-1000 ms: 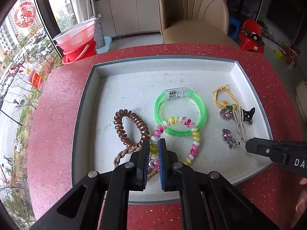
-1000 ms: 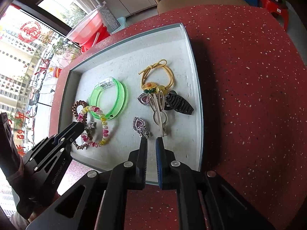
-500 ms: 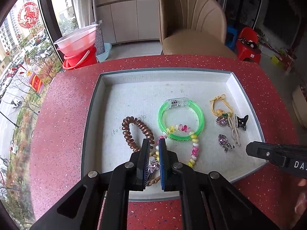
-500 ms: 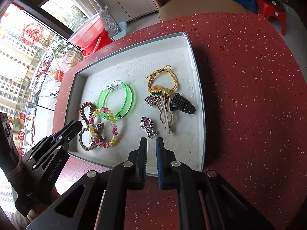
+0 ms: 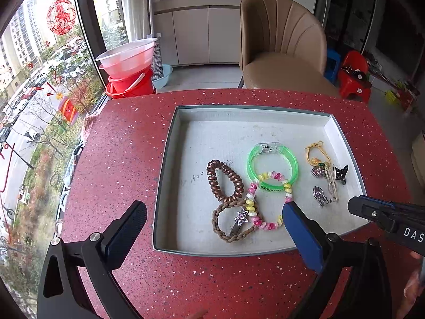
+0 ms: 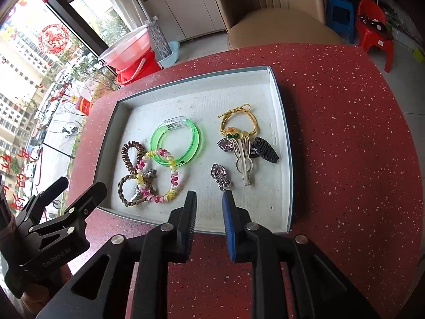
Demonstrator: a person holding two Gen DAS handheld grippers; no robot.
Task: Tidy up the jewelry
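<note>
Left claw: your left gripper [image 5: 212, 228] is spread wide and holds nothing; it hangs over the near edge of the tray [image 5: 170, 143].
Right claw: your right gripper [image 6: 209, 204] is parted only a little, also with nothing in it, at the tray's near rim.
Under the left claw: the braided hair tie [image 5: 233, 222] with a star clip [image 5: 240, 219] lying across it, and the pastel bead bracelet [image 5: 268, 202] overlapping both.
Snag risk: close on that pile and you would likely lift two or three pieces together, since they are interlocked.
Neighbours: the copper coil tie [image 5: 224, 180] touches the braid, and the green bangle [image 5: 272, 166] sits under the beads, so either could be dragged along.
Right side: the heart pendant [image 6: 220, 175] is just beyond your right fingers; it looks small and flat and may slip out.
Collision: both claws are near each other at the front rim; reaching across could make them knock.
</note>
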